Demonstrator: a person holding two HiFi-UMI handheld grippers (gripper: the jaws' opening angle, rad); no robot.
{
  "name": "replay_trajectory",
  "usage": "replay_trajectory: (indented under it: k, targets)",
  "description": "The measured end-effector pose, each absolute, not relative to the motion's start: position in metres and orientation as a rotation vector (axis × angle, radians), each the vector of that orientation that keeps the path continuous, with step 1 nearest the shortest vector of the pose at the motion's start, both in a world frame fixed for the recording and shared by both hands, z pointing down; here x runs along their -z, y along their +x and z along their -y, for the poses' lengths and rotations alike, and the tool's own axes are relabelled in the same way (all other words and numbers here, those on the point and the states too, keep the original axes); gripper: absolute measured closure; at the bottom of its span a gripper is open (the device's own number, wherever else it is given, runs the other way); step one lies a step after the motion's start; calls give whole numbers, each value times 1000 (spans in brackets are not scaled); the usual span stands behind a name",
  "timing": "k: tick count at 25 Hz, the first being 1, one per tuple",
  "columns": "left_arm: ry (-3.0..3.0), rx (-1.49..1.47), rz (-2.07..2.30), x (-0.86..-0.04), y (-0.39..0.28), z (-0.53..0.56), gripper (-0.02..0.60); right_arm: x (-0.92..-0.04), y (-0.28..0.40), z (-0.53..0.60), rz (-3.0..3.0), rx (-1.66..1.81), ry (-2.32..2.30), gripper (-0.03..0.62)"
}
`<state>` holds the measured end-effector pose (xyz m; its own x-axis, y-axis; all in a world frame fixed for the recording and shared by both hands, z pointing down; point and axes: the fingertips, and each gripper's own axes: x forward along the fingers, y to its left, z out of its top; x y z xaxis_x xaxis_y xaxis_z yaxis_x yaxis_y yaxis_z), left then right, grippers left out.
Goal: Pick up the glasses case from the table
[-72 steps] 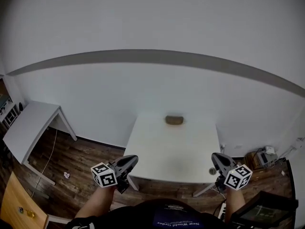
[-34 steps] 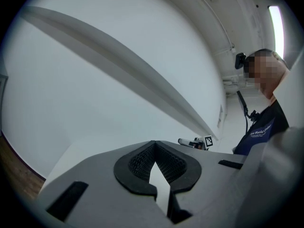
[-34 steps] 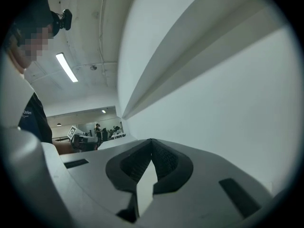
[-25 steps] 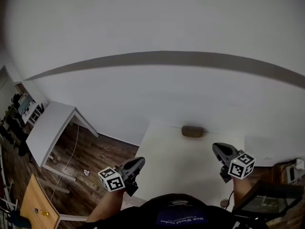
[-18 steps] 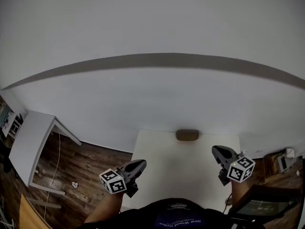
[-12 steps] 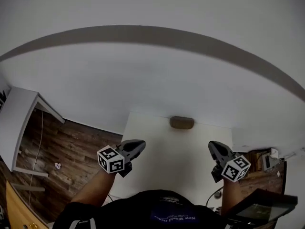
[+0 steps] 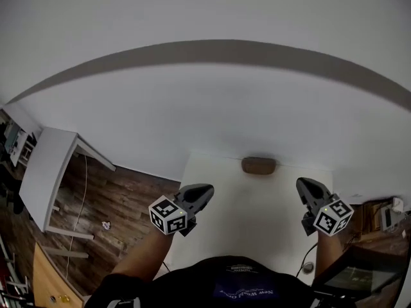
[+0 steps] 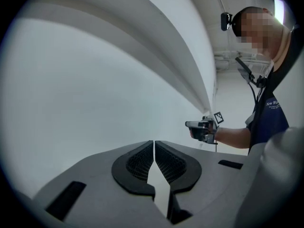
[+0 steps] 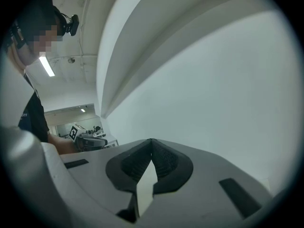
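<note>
so the brown glasses case (image 7: 259,165) is sitting at the far edge of the white surface (image 7: 244,217), close to the wall (image 7: 205,108), lying flat with its long side running along that wall. nothing is touching it. the left claw (image 7: 203,191) is hovering over the near-left part of the surface and pointing toward the wall. in the left gripper view its two jaws are meeting at the tips with nothing between them. the right claw (image 7: 304,185) is hanging over the right side of the surface, also aiming at the wall, and the right gripper view is showing its jaws closed tip to tip, empty as well. the case is lying ahead of both claws, roughly between the lines they're pointing along, and apart from each. each claw is carrying a marker cube (image 7: 168,215) at its back end, facing the head camera. off to the left a second white table (image 7: 45,172) is standing on the wood floor (image 7: 115,197), well apart from the surface.
</note>
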<state>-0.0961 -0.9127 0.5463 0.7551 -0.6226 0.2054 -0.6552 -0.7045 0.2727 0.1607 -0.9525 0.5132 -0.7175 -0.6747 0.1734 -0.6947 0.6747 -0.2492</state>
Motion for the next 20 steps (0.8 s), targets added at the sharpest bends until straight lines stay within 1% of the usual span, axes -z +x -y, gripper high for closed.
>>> replay_trajectory:
  k: [5,11,20]
  targets:
    - [2665,-201,986,-547,-76,935,578,-515,182,961,2825,-457,1192,605]
    - [2703,-359,851,-587,-52,962,557,-535,183,966,2793,-494,1222,605]
    - [2737,-551,792,-627,-35,1016,499,-554,176,1003,2760,-483,1203,605]
